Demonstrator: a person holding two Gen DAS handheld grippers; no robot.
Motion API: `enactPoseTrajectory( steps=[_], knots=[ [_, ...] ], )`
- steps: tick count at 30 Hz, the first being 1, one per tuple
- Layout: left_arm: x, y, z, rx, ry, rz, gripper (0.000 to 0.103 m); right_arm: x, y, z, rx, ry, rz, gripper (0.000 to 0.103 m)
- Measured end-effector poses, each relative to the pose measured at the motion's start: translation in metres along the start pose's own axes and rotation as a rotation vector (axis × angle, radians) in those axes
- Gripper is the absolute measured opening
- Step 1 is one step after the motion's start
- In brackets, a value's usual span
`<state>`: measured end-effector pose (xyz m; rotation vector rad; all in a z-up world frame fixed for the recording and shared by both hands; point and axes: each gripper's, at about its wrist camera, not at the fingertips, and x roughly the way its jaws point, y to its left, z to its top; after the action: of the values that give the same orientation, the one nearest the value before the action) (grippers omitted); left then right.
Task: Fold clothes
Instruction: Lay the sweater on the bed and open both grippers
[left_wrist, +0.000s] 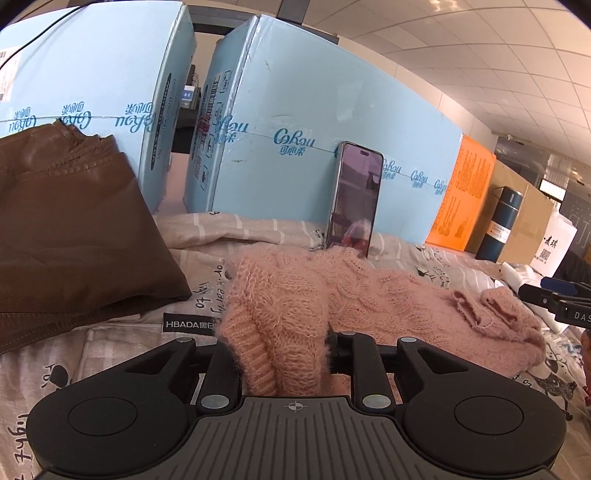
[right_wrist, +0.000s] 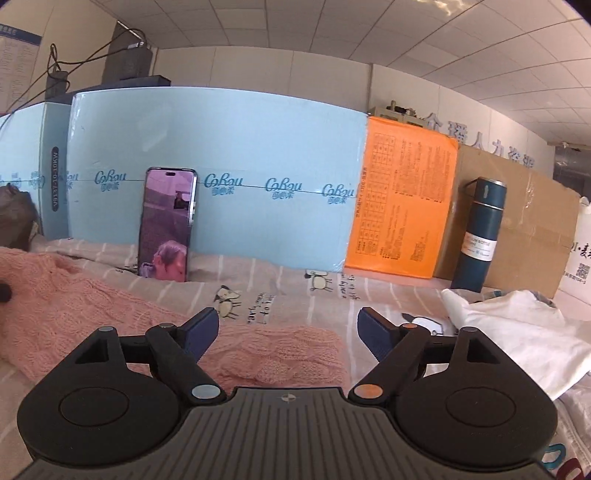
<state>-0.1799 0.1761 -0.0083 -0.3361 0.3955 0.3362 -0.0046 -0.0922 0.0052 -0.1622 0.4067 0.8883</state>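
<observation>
Sweater (left_wrist: 295, 306) cuff bunches between the clamped fingers of the left gripper (left_wrist: 284, 354) at 6 o'clock, brown jacket (left_wrist: 74, 229) at 9. Right gripper (right_wrist: 288, 328) hovers spread wide over the sweater's hem (right_wrist: 273, 354), phone (right_wrist: 166, 225) at 11.

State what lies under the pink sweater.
The pink sweater lies on a striped, cartoon-printed bedsheet, visible around it. The sheet directly beneath is covered. The left gripper pinches one sweater edge.
</observation>
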Motion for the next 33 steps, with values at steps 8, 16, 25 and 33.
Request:
enactPoseTrajectory(
  steps=[8,16,25,33],
  knots=[
    [0.002,0.002,-0.001,-0.015,0.008,-0.009,0.023,0.034,0.016,-0.009,-0.048,0.134,0.056,0.092],
    [0.004,0.005,-0.002,-0.037,0.018,-0.018,0.023,0.035,-0.01,-0.013,0.035,0.115,-0.016,0.039],
    [-0.005,-0.005,-0.002,-0.013,-0.047,-0.014,0.02,-0.009,-0.046,0.022,0.16,-0.15,-0.113,0.013],
    [-0.035,-0.008,0.01,0.006,-0.221,0.084,0.019,-0.029,-0.114,0.046,0.484,-0.336,-0.094,0.012]
  ],
)
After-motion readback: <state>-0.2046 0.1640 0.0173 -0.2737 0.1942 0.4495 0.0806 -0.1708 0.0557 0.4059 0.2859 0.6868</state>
